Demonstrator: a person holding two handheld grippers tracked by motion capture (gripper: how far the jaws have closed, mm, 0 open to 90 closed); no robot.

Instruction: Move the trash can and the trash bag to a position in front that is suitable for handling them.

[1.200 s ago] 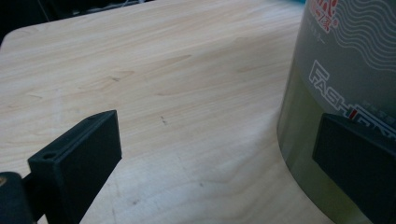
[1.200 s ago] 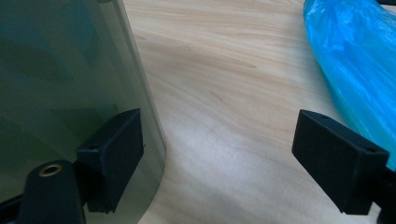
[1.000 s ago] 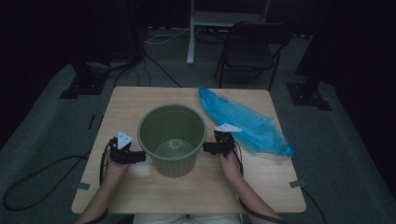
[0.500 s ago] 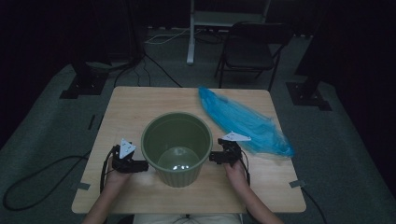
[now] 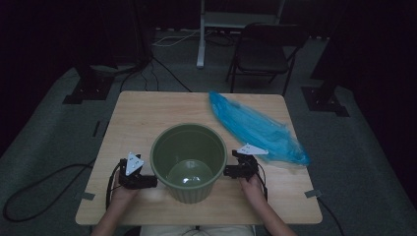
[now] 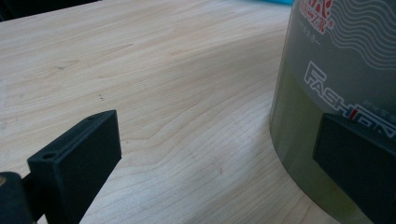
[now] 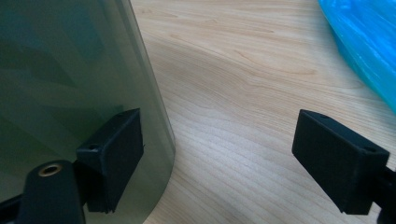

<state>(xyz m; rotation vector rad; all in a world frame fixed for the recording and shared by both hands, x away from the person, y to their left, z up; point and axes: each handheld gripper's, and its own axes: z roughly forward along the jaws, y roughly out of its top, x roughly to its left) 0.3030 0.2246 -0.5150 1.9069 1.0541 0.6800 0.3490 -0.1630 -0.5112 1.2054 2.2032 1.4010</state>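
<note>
A green plastic bucket [image 5: 188, 162] stands upright and empty on the wooden table [image 5: 147, 118], near its front edge. My left gripper [image 5: 147, 181] is at the bucket's left side, my right gripper [image 5: 230, 171] at its right side. In the left gripper view the left gripper [image 6: 215, 163] is open, and its right-hand jaw lies against the bucket's printed wall [image 6: 336, 70]. In the right gripper view the right gripper [image 7: 226, 161] is open too, with its left-hand jaw against the bucket's wall [image 7: 70, 93]. Bare table lies between each pair of jaws.
A crumpled blue plastic bag [image 5: 260, 130] lies on the table's right half, just beyond the right gripper; its edge, the blue bag [image 7: 364, 42], also shows in the right gripper view. A folding chair [image 5: 263, 54] and stand legs are on the floor behind the table.
The bucket has slid toward the table's front edge, and both grippers have come back with it, staying at its two sides.
</note>
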